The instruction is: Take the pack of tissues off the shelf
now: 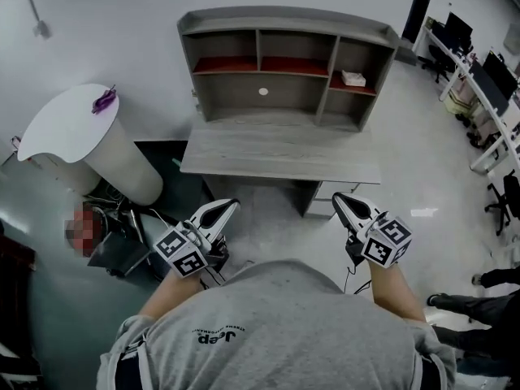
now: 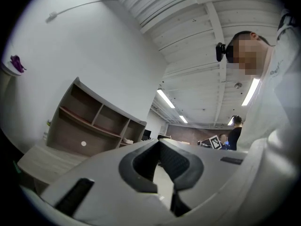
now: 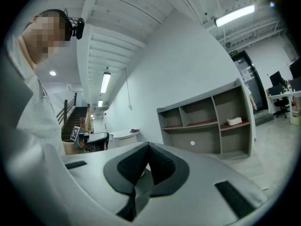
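Shirt (image 1: 276,323) fills the head view's foot; left gripper (image 1: 230,205) and right gripper (image 1: 341,199) hang well short of the shelf (image 1: 284,24), tissues (image 1: 353,78) far ahead of the right fingers, in its right bay. Left gripper view: fingers together, empty. Right gripper view: likewise. Tissues likely light, soft: pinch mid-pack.

Grey desk (image 1: 276,157), white wall (image 1: 122,23)

Grey wood-grain shelf unit (image 1: 236,100), red inner boards. Small white soft tissue pack (image 1: 353,78). Round white table (image 1: 69,124), small purple object (image 1: 104,100).
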`<state>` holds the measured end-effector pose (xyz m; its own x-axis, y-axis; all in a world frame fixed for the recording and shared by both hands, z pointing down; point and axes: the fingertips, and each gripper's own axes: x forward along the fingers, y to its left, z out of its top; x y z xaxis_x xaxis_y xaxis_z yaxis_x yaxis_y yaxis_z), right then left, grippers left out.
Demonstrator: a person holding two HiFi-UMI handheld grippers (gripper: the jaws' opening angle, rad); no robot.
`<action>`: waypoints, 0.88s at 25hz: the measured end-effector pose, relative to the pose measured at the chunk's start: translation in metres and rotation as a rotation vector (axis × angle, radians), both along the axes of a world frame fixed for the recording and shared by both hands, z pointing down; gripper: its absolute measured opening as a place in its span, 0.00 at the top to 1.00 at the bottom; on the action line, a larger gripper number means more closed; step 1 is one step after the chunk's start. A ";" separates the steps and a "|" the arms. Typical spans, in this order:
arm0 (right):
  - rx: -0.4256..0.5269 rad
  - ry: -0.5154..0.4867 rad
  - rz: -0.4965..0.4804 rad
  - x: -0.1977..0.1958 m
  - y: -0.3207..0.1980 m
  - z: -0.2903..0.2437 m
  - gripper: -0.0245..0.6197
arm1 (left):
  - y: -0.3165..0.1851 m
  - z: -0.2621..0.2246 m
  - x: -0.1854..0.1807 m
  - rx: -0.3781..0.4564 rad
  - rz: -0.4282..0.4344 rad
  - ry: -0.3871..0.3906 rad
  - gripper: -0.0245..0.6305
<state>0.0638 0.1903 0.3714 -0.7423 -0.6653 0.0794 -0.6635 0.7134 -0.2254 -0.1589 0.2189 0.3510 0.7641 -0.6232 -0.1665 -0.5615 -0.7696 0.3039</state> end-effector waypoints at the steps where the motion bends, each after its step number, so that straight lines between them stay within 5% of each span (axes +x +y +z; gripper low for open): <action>1: -0.001 0.000 0.013 -0.008 -0.013 -0.002 0.93 | -0.017 -0.002 -0.007 0.003 0.015 0.000 0.93; 10: 0.027 -0.016 0.165 -0.052 -0.111 -0.025 0.93 | -0.138 -0.019 -0.058 0.023 0.177 -0.036 0.93; 22: 0.019 -0.014 0.271 -0.045 -0.169 -0.018 0.93 | -0.213 -0.018 -0.059 0.037 0.280 -0.047 0.93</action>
<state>0.0183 0.0208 0.3532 -0.5378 -0.8413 0.0554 -0.8277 0.5144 -0.2242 -0.2179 0.0057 0.3327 0.9133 -0.3806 -0.1449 -0.3380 -0.9069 0.2516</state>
